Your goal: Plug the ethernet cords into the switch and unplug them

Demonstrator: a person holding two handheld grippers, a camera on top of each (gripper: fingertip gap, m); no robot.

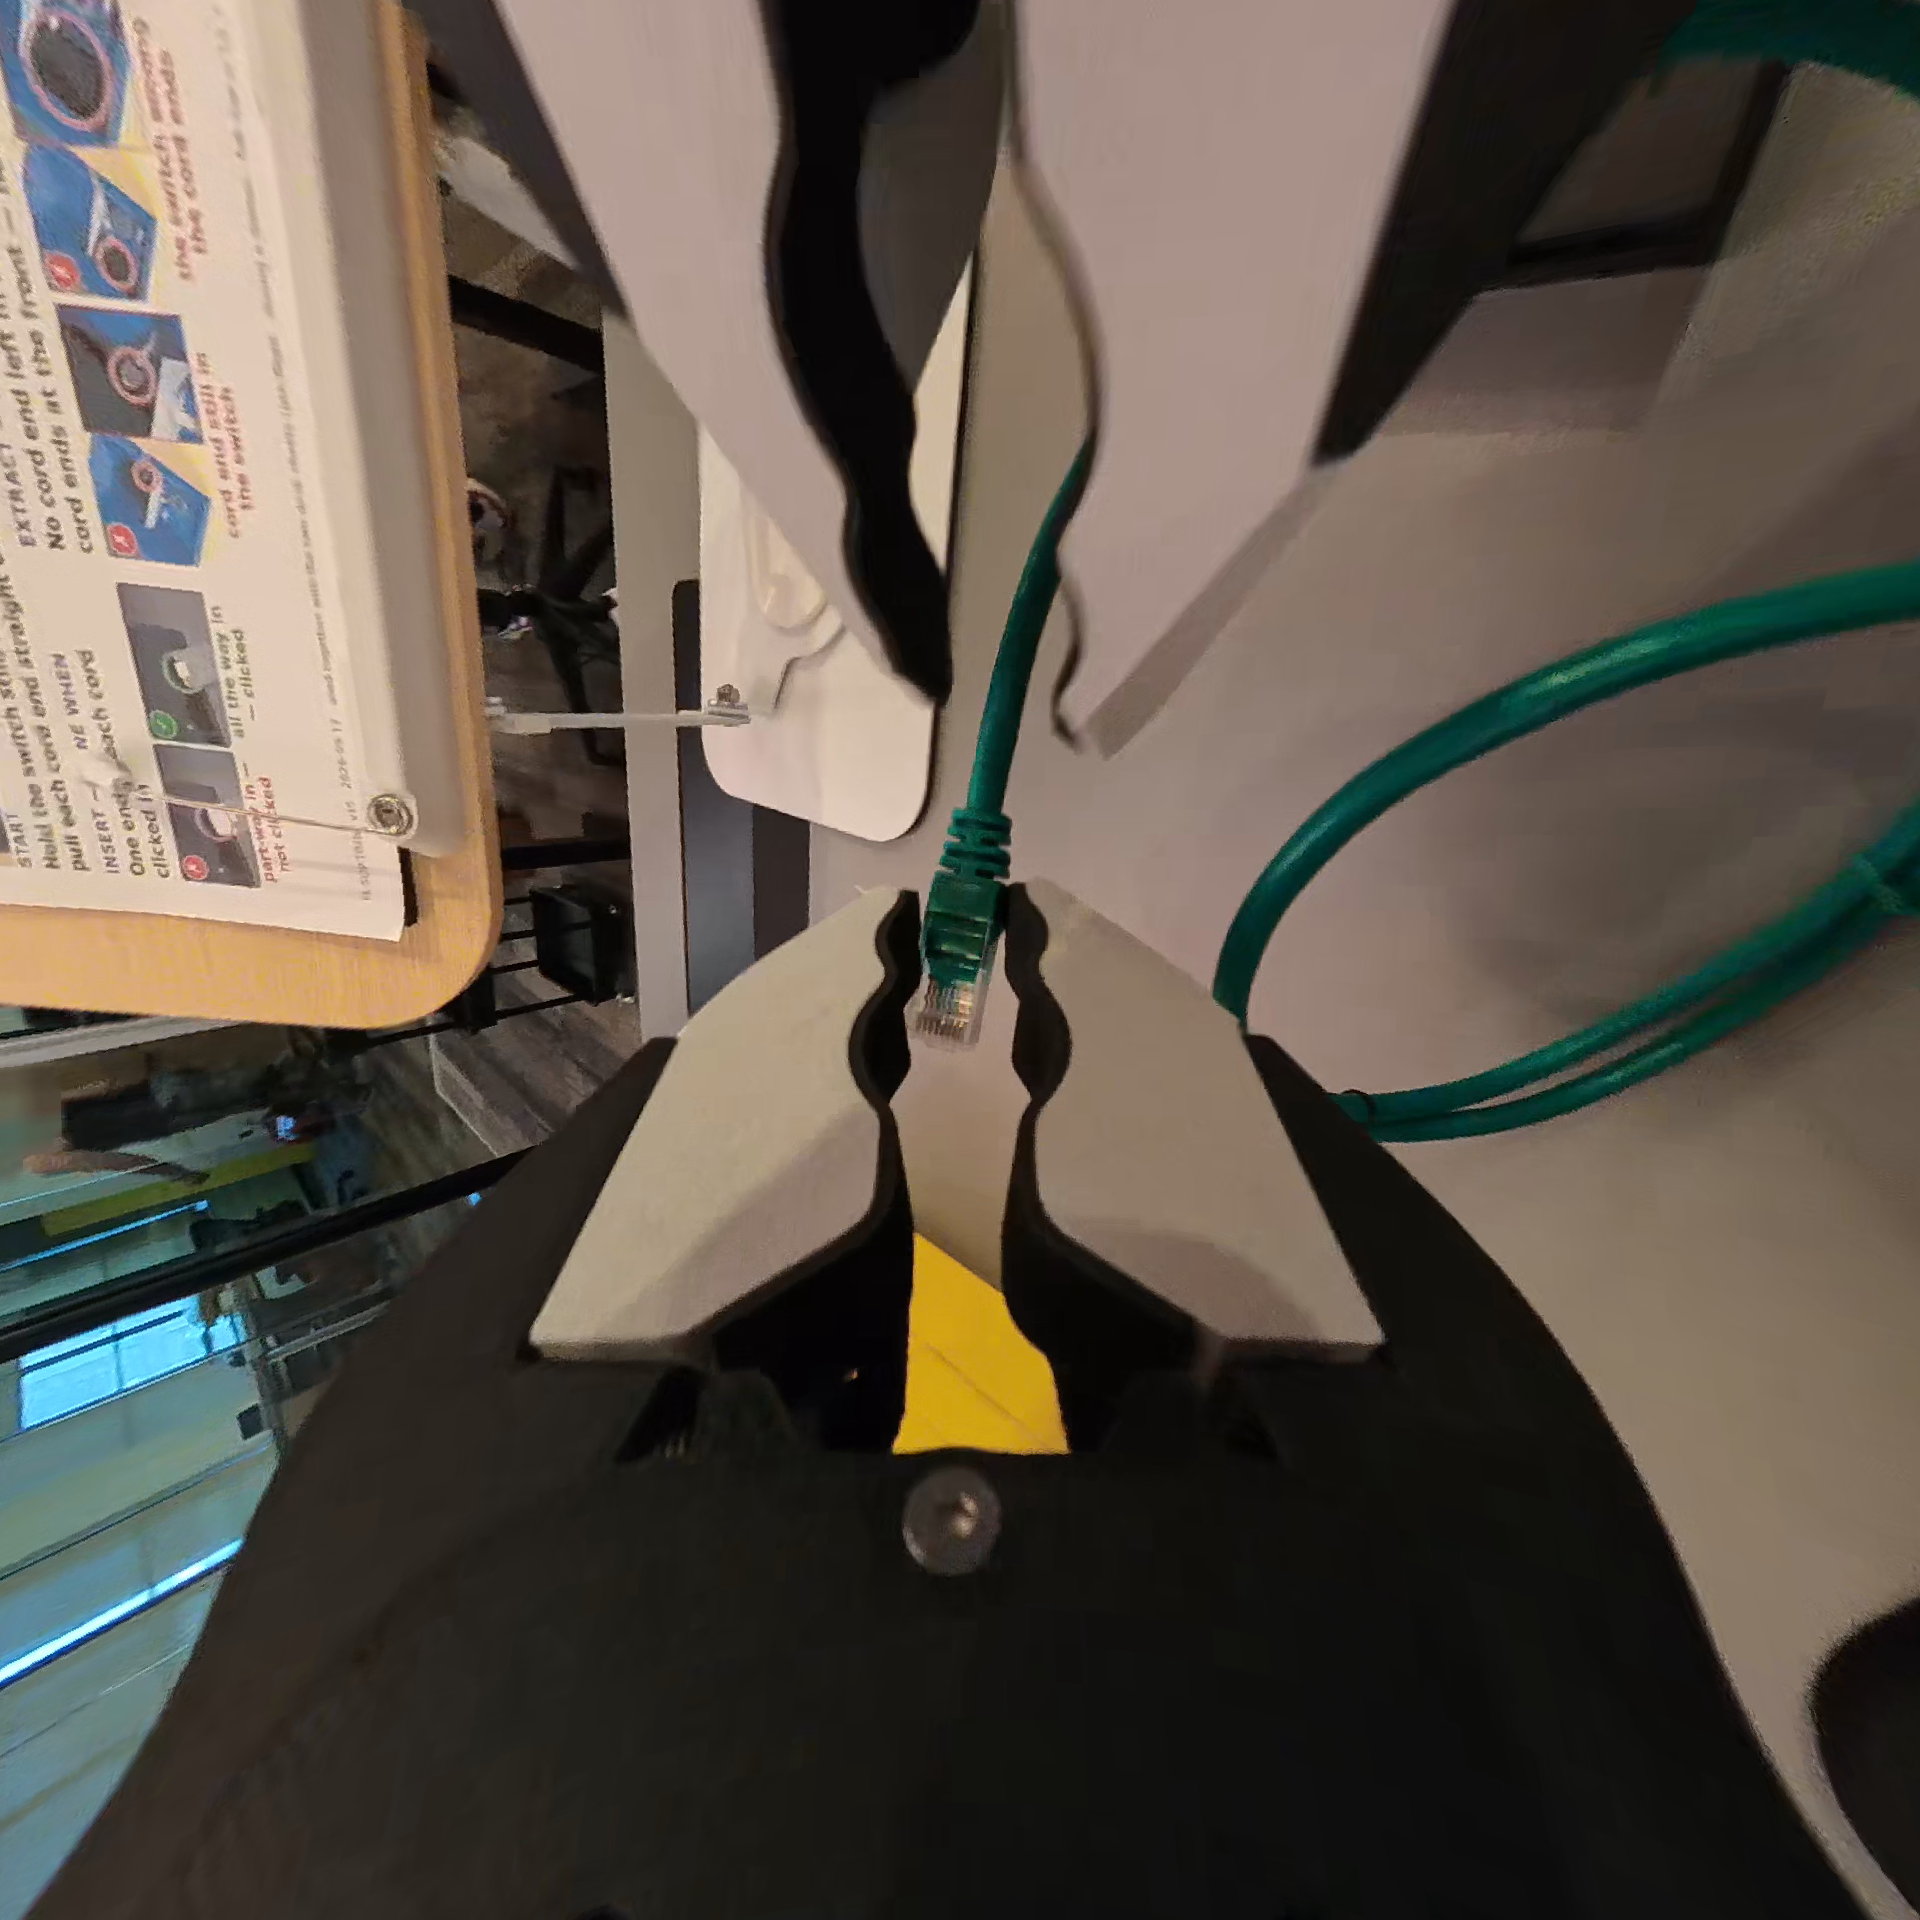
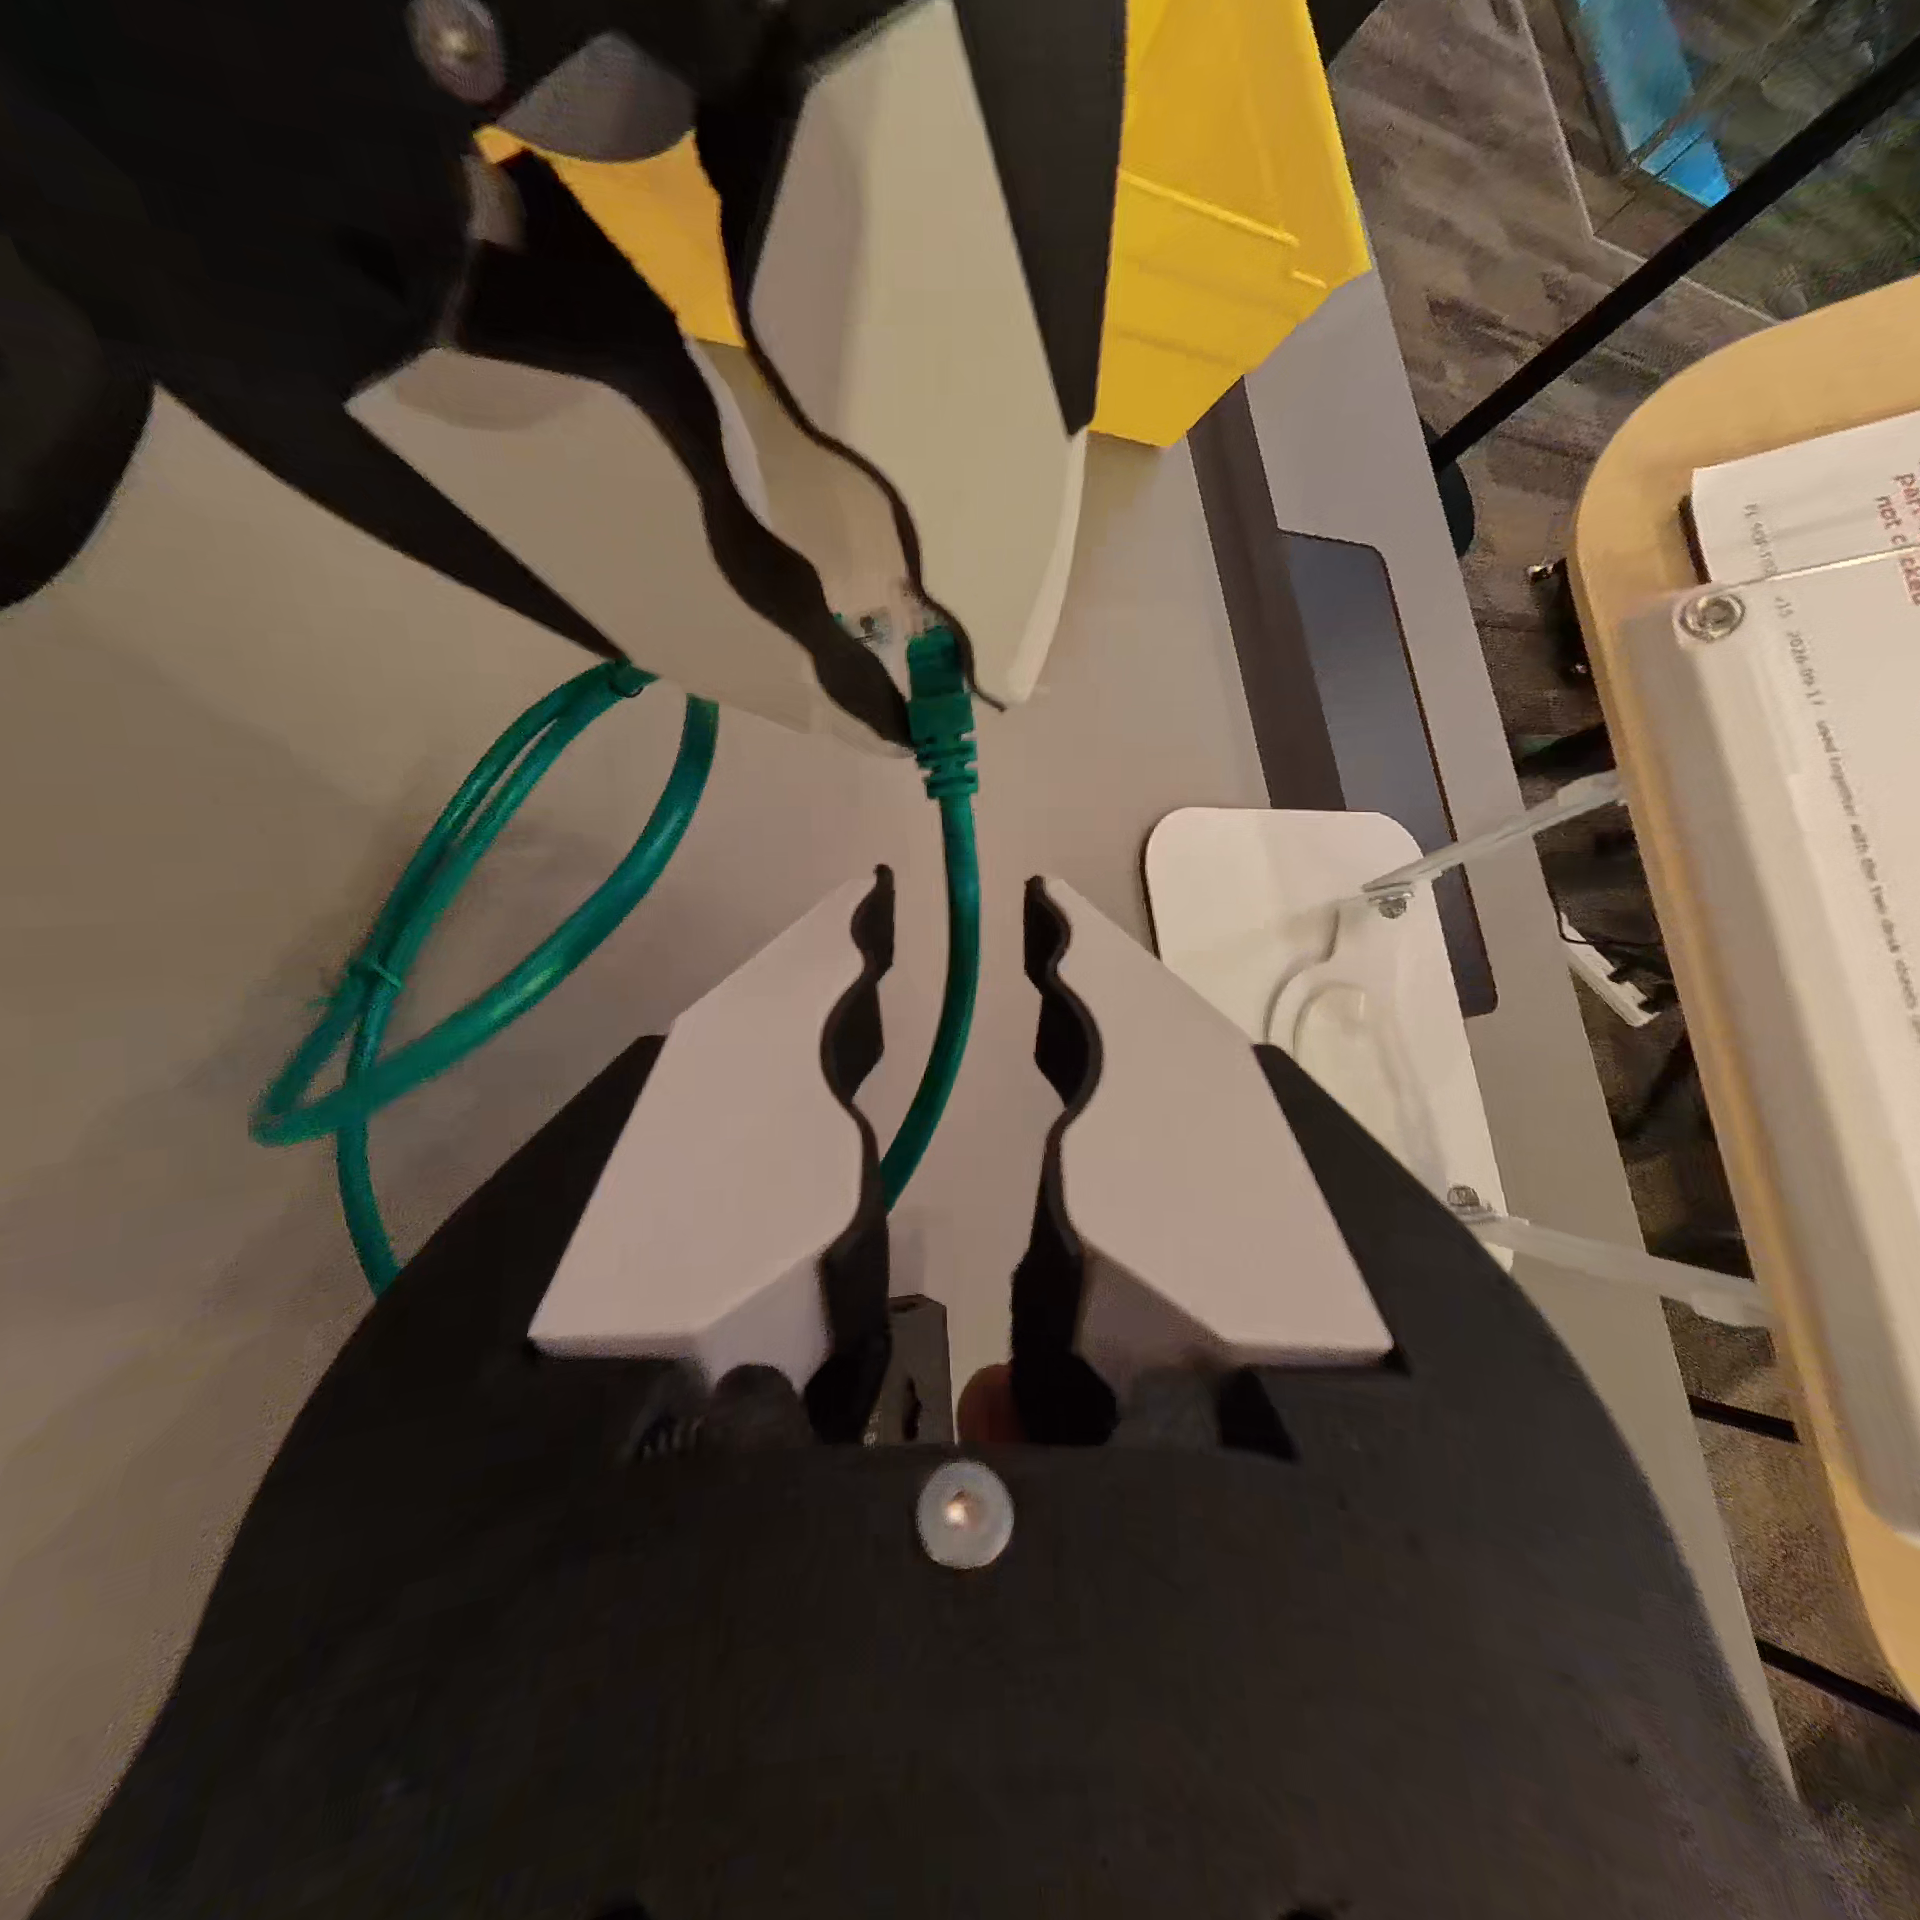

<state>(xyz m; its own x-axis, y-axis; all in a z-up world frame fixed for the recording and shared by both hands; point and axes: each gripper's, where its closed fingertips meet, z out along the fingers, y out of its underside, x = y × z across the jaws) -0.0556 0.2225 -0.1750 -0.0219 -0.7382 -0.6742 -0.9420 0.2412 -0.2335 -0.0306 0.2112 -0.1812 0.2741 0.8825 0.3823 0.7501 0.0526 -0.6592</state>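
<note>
Here my left gripper (image 1: 961, 914), two grey wedge fingers lined with wavy black pads, is clamped at its tips on the green moulded plug (image 1: 956, 935) of the green ethernet cord (image 1: 1013, 665). The plug's clear plastic connector, with its row of contacts, points back toward the gripper body between the pads. The ribbed strain-relief boot sticks out just past the fingertips.

From the boot, the cord runs away over the pale grey tabletop (image 1: 1558, 831) and passes between the fingers of my right gripper (image 2: 956, 894). That gripper stands apart with a clear gap on each side of the cord; I see no pad touching it. Farther off, the cord gathers into a loose coil (image 2: 499, 925), bound at one point by a thin green tie, lying on the table to the side of both grippers.

The cord's far end disappears under the right gripper's black body, so I cannot tell where it ends. I cannot make out the switch in either view. The right gripper's fingers appear blurred in the left wrist view.

Beyond the grippers sit a yellow plastic bin (image 2: 1226, 218), partly hidden by the left gripper, and a white rounded plate (image 2: 1299, 935) with a clear bracket. A light wooden board (image 1: 457, 727) at the table's side carries a printed instruction sheet (image 1: 177, 468) under a clear cover.
</note>
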